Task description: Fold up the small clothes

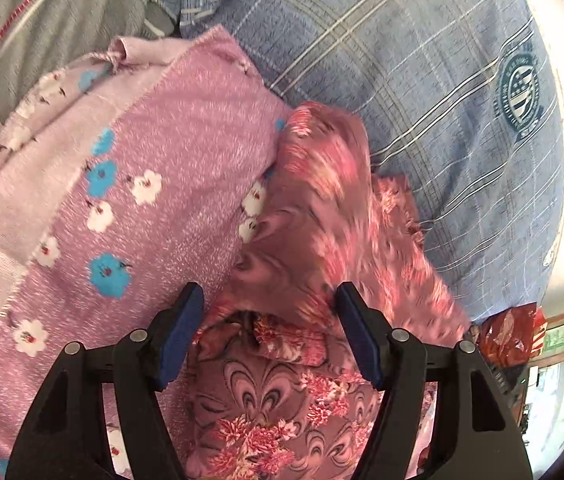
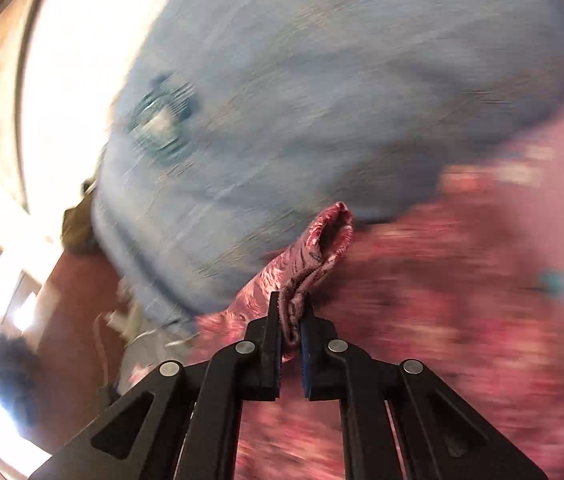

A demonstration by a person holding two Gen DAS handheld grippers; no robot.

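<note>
A small pink-red garment [image 1: 322,200] with a floral print lies crumpled on the bed, partly on a lilac flowered cloth [image 1: 153,160]. My left gripper [image 1: 269,292] hovers just over the garment's near part, jaws open; the fabric lies beneath and between the blue pads without being pinched. In the right wrist view, which is blurred, my right gripper [image 2: 290,300] is shut on a bunched fold of the same garment [image 2: 322,248]. The fold loops up past the fingertips and the rest of the cloth trails to the right.
A blue plaid bedsheet [image 1: 422,80] with a round emblem covers the bed behind the clothes. Grey plaid fabric [image 1: 61,8] sits at the upper left. A red packet [image 1: 510,336] lies off the bed's right edge. The blue sheet [image 2: 322,100] fills the right view's upper half.
</note>
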